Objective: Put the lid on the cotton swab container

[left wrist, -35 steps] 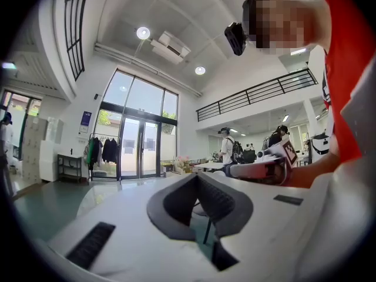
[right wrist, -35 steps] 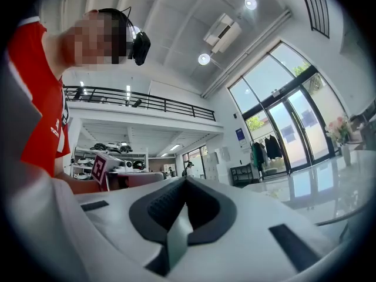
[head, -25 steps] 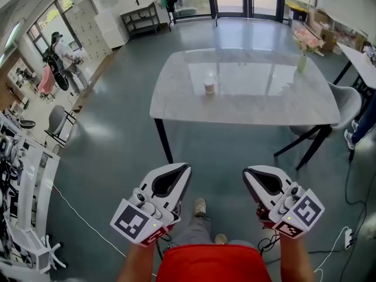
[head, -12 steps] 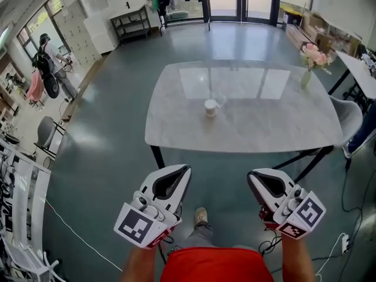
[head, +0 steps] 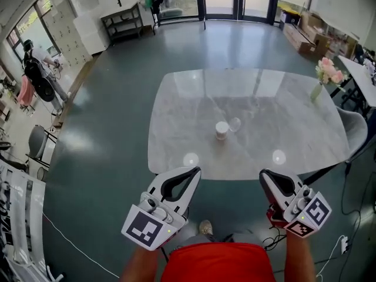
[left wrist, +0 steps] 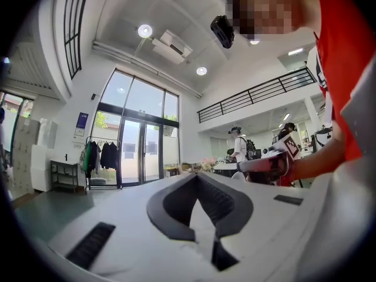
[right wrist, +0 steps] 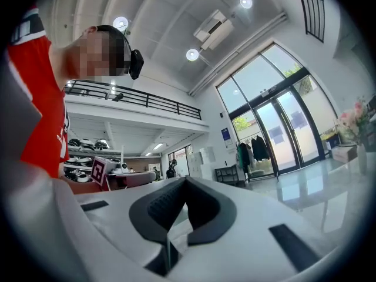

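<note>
The white cylindrical cotton swab container (head: 221, 130) stands on the grey marble table (head: 176, 128), its clear round lid (head: 235, 124) just beside it at 2 o'clock. The container lies at 1 o'clock from the left gripper (head: 192, 171) and 11 o'clock from the right gripper (head: 266, 174). Both grippers' jaws are pressed together and empty.

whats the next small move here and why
Probably step closer to the table: the left claw and right claw are shut, empty and short of its near edge, while the container and clear lid sit mid-table.
</note>
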`<state>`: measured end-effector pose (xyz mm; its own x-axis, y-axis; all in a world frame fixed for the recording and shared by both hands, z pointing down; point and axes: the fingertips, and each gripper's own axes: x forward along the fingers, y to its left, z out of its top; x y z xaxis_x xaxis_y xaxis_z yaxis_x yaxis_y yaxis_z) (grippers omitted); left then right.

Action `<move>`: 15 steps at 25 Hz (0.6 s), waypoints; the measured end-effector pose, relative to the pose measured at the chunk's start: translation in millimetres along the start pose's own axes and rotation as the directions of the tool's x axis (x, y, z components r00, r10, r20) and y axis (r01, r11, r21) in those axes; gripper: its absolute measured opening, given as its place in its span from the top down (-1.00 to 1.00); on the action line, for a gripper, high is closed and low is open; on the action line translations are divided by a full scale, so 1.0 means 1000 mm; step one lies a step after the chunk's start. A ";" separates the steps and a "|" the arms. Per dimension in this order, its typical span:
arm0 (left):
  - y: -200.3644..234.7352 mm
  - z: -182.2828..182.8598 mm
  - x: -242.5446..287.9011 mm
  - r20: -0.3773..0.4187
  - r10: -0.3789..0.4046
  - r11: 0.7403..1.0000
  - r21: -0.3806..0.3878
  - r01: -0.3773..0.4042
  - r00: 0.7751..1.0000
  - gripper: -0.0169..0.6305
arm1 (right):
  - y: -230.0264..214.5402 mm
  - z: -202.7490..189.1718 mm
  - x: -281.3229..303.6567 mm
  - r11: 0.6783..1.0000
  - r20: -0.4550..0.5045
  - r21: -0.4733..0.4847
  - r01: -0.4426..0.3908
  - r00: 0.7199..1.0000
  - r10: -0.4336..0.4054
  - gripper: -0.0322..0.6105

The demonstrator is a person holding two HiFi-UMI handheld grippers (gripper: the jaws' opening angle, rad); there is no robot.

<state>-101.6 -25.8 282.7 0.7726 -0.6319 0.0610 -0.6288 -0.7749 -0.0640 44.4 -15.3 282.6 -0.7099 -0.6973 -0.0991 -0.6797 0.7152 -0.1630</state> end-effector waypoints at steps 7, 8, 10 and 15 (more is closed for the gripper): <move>0.034 -0.001 0.043 0.003 -0.025 0.999 -0.031 0.025 1.000 0.91 | -0.045 0.011 0.032 1.000 -0.018 -0.016 0.003 1.000 -0.003 0.85; 0.037 -0.001 0.048 0.005 -0.026 0.999 -0.032 0.026 1.000 0.91 | -0.051 0.011 0.036 1.000 -0.021 -0.016 0.000 1.000 0.000 0.85; 0.044 -0.003 0.060 0.004 -0.020 0.999 -0.033 0.020 1.000 0.91 | -0.063 0.011 0.045 1.000 -0.026 -0.016 -0.011 1.000 0.011 0.85; 0.066 -0.018 0.085 0.007 0.017 0.999 -0.033 -0.017 1.000 0.91 | -0.091 -0.003 0.071 0.999 -0.038 -0.014 -0.052 0.998 0.052 0.85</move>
<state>-79.2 -131.1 301.7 0.7621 -0.6453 0.0532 -0.6445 -0.7639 -0.0325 55.5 -130.1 293.5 -0.7507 -0.6569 -0.0705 -0.6440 0.7514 -0.1441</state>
